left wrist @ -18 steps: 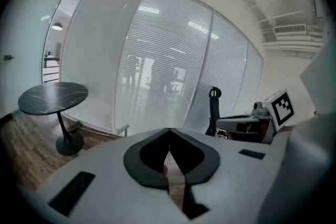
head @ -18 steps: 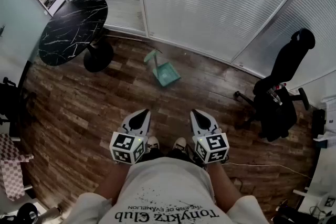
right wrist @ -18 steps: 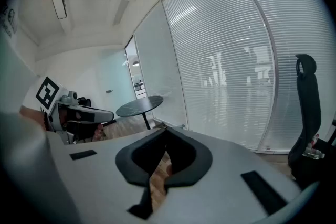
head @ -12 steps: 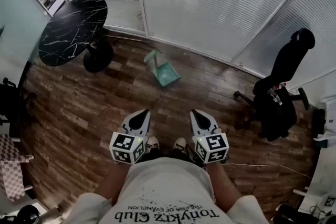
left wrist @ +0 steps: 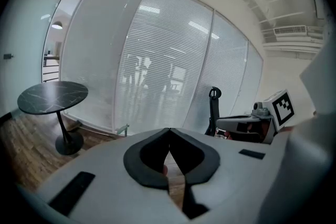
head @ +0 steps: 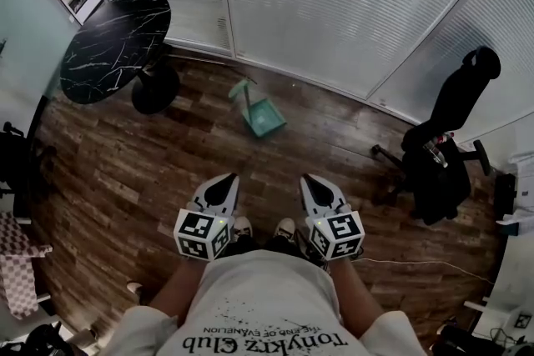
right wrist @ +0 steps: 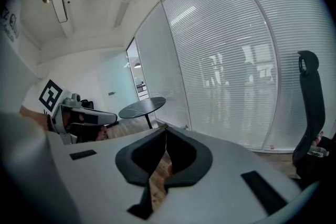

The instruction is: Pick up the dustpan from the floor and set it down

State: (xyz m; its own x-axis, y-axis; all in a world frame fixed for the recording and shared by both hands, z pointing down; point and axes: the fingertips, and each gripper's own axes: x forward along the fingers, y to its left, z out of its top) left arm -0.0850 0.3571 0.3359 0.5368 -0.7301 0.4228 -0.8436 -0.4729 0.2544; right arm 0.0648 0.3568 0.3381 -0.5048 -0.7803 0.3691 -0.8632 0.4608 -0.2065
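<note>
A teal dustpan (head: 260,114) with an upright handle stands on the wooden floor near the blinds, well ahead of me. In the left gripper view only the top of the dustpan's handle (left wrist: 125,128) peeks over the gripper body. My left gripper (head: 233,177) is held at waist height, its jaw tips touching, with nothing between them. My right gripper (head: 305,178) hangs beside it, also shut and empty. Both point forward and slightly down, far short of the dustpan.
A round black marble table (head: 115,46) on a pedestal stands at the far left. A black office chair (head: 446,142) is at the right, with a cable (head: 417,262) on the floor near it. Glass walls with white blinds (head: 334,4) close off the far side.
</note>
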